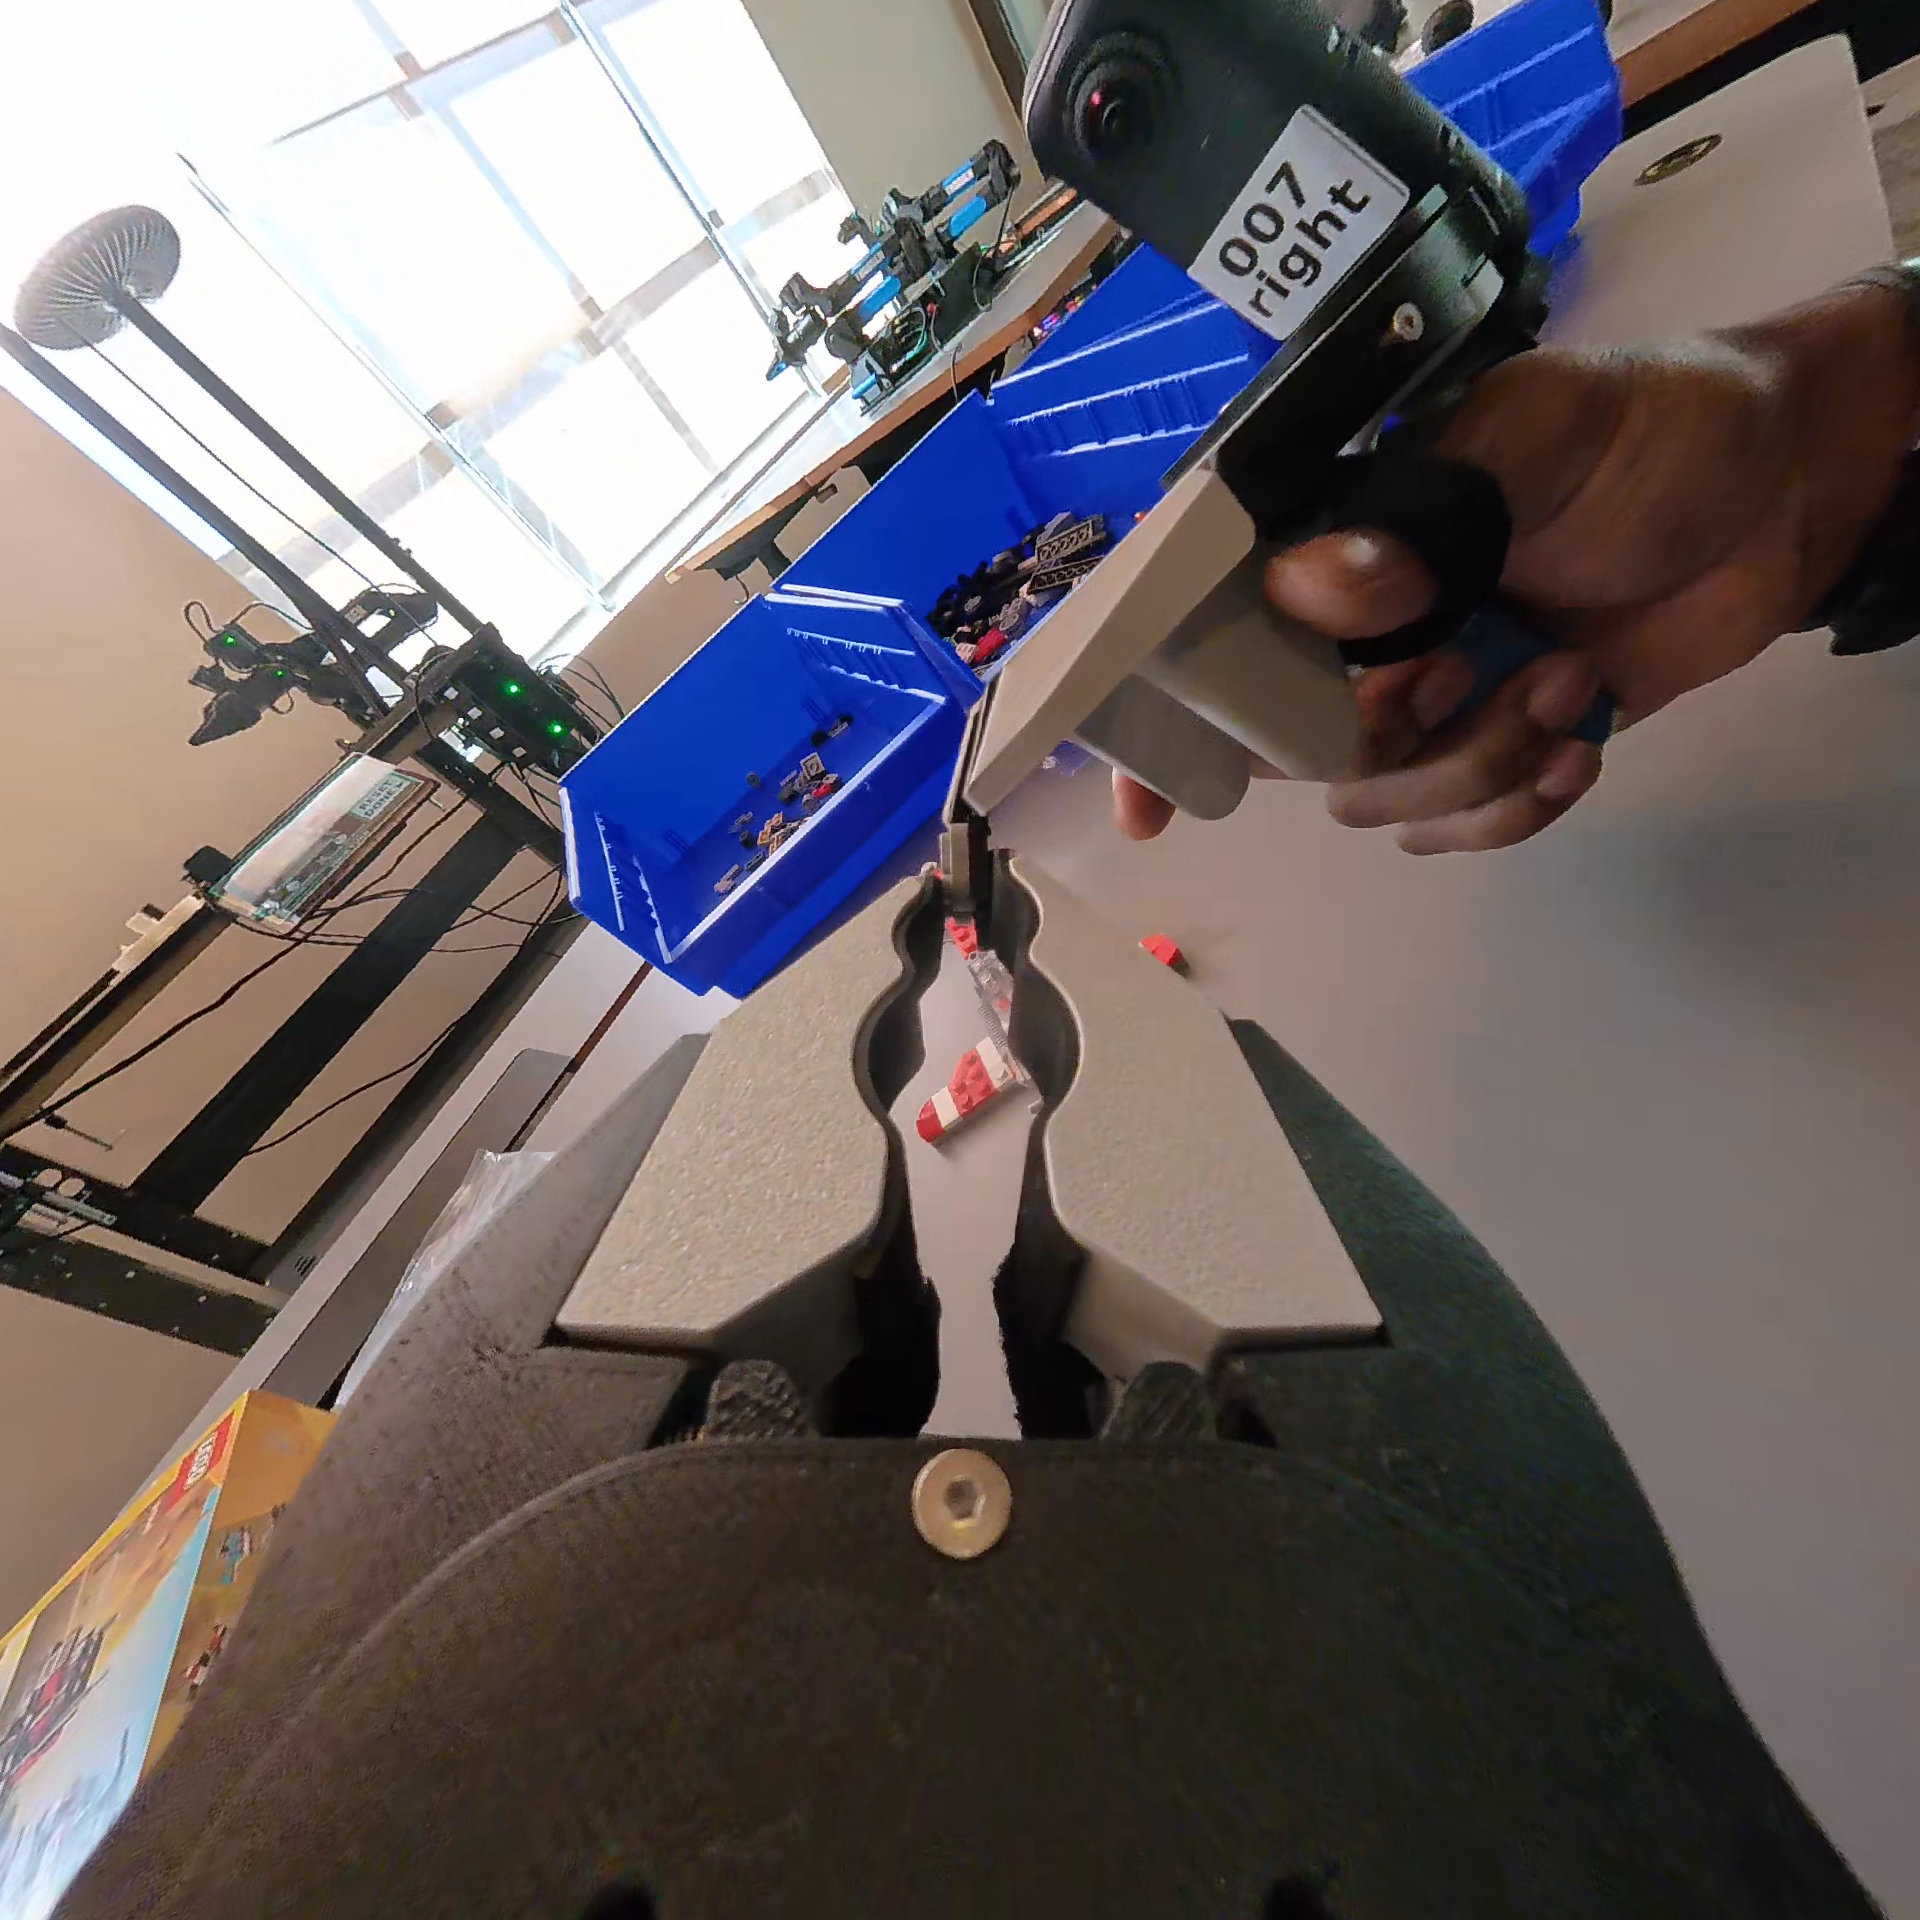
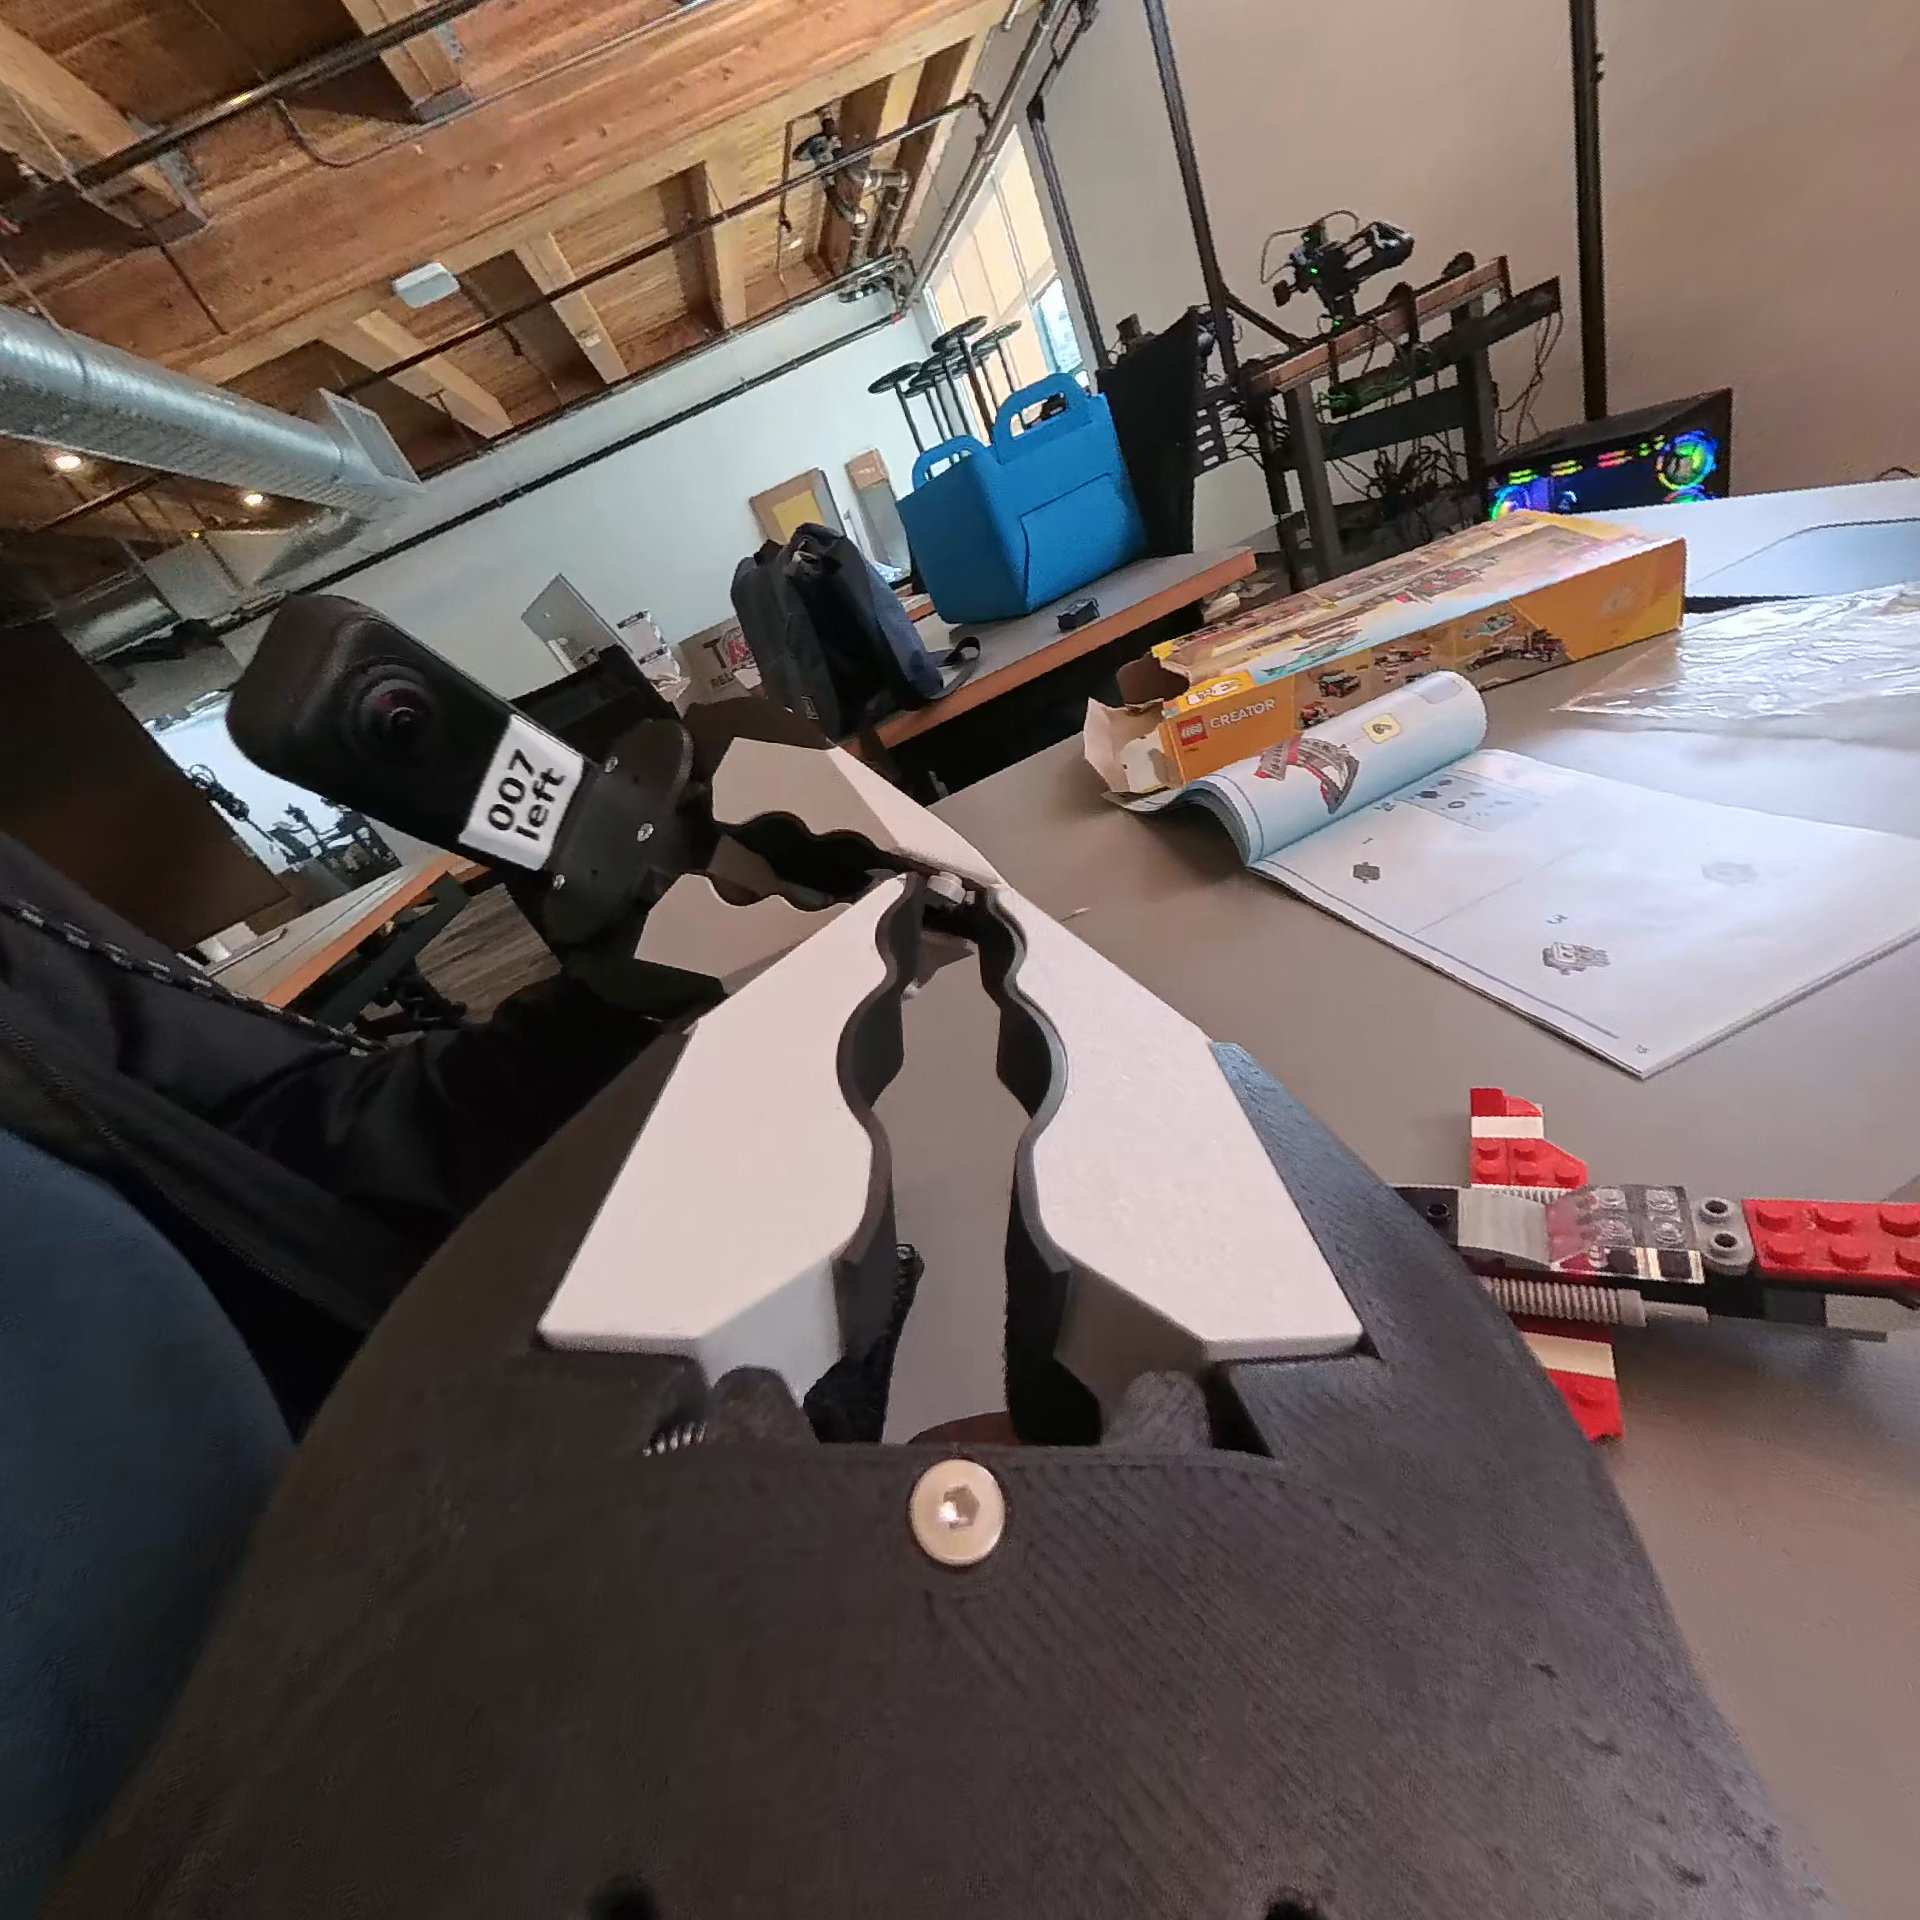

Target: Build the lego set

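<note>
**Right wrist view: both grippers meet tip to tip above the tabletop**

We see the right gripper and left gripper with jaws narrowed on one small grey piece held between them. The red, white and black lego model lies on the tabletop beside the right gripper. Farther back lie the open instruction booklet and the yellow box.
</note>
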`<action>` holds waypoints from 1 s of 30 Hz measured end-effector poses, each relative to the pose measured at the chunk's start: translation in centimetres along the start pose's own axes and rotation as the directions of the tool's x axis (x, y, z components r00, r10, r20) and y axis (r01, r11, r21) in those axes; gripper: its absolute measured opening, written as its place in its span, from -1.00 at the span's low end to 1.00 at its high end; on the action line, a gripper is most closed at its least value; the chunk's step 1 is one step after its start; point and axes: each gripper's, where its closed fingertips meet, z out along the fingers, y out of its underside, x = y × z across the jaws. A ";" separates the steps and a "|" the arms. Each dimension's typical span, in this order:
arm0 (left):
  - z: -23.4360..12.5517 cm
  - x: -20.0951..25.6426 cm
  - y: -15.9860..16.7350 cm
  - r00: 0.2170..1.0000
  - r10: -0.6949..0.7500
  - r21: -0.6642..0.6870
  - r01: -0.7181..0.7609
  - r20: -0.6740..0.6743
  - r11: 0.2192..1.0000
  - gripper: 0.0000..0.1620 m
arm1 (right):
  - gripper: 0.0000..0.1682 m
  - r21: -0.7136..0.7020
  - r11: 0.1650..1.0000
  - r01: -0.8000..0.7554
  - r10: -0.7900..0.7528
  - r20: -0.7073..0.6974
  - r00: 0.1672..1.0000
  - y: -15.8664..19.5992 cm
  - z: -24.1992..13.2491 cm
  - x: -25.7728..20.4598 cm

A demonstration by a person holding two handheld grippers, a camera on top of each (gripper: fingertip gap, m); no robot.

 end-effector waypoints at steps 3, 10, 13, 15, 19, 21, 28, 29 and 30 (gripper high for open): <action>0.0 0.0 -0.1 1.000 -0.002 0.009 0.002 -0.002 1.000 -0.88 | -0.89 -0.003 1.000 0.007 -0.007 0.005 1.000 0.0 -0.1 -0.1; 0.2 -0.4 -0.2 0.997 -0.076 0.030 0.076 0.011 0.997 -0.84 | -0.97 0.010 0.993 0.115 -0.114 -0.063 0.991 -0.3 -0.2 0.2; 0.4 -0.8 -0.1 0.983 -0.186 0.030 0.185 0.005 0.982 -0.82 | -0.97 0.028 0.976 0.214 -0.208 -0.140 0.968 -1.0 -0.4 0.5; 0.6 -0.9 0.1 0.949 -0.313 0.033 0.314 -0.027 0.949 -0.72 | -0.97 0.041 0.955 0.295 -0.281 -0.204 0.938 -1.6 -0.8 0.7; 1.0 -1.5 -0.8 0.751 -0.645 0.062 0.657 -0.145 0.751 -0.60 | -0.97 0.003 0.869 0.494 -0.459 -0.368 0.809 -2.5 -1.5 1.3; 1.1 -2.3 -1.7 0.608 -0.771 0.102 0.793 -0.192 0.600 -0.60 | -0.97 -0.063 0.797 0.601 -0.559 -0.452 0.695 -2.8 -1.9 1.6; 2.3 -1.6 -1.2 -0.252 -0.876 -0.108 0.968 -0.411 -0.228 -0.62 | -0.97 -0.168 0.599 0.783 -0.725 -0.529 0.442 -2.9 -2.0 0.5; 2.3 -1.3 -1.3 -0.309 -0.851 -0.140 0.951 -0.426 -0.275 -0.61 | -0.97 -0.172 0.590 0.788 -0.727 -0.538 0.427 -3.0 -2.1 0.6; 2.4 -1.0 -1.5 -0.349 -0.830 -0.171 0.937 -0.436 -0.304 -0.61 | -0.97 -0.175 0.584 0.792 -0.727 -0.546 0.415 -3.1 -2.2 0.7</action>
